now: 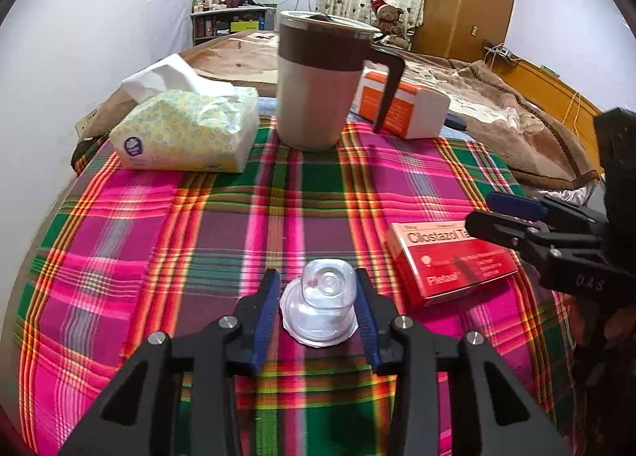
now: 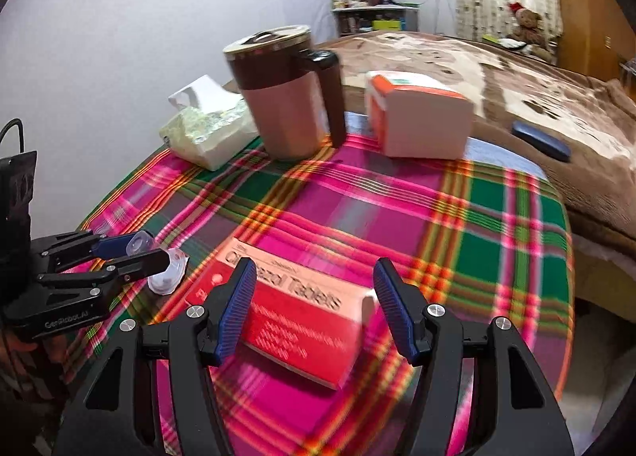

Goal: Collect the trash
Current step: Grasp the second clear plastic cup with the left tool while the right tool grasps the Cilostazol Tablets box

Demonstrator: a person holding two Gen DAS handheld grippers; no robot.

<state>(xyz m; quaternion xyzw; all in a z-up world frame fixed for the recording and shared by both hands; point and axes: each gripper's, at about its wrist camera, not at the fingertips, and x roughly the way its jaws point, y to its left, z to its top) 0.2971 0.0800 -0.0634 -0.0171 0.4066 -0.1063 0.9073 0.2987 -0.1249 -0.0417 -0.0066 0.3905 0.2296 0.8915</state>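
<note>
Left claw [image 1: 316,311] closed on clear plastic cup [image 1: 318,307], right claw [image 2: 314,311] open over red tablet box [image 2: 294,321]

Right gripper [image 2: 314,313] fingers spread over red tablet box [image 2: 286,321]; mug [image 2: 282,98] behind.

The little cup [image 1: 320,305] by my gripper is clear, shiny plastic. The tablecloth [image 1: 198,237] is soft woven cloth. The red box [image 2: 286,317] is smooth cardboard.
</note>
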